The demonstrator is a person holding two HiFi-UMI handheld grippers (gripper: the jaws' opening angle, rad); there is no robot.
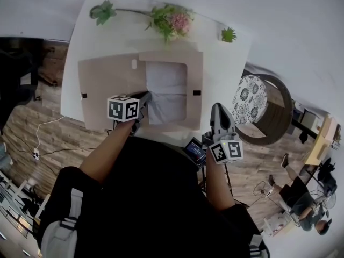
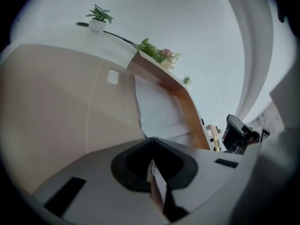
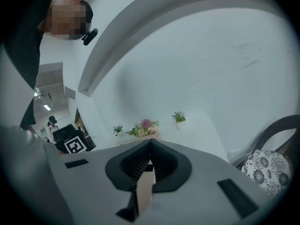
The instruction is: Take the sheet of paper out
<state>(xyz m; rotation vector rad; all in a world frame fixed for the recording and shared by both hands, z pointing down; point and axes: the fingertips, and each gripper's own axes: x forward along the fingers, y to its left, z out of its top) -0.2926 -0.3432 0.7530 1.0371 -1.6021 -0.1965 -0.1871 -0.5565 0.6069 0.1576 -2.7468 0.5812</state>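
Observation:
A flat tan cardboard box (image 1: 107,85) lies open on the white table (image 1: 226,63), its lid flap spread to the left. A white sheet of paper (image 1: 167,90) fills its tray. My left gripper (image 1: 144,102) is at the paper's near-left corner. In the left gripper view the left gripper (image 2: 152,161) has its jaws together on a thin white edge of the paper (image 2: 159,111). My right gripper (image 1: 219,109) is at the box's right side. The right gripper view shows the right gripper (image 3: 149,161) shut on a strip of the box's cardboard wall (image 3: 144,186).
Small potted plants (image 1: 228,34) and a flower sprig (image 1: 172,20) stand along the table's far edge. A chair with a patterned cushion (image 1: 250,98) is to the right of the table. A person (image 3: 28,55) stands close at the left in the right gripper view.

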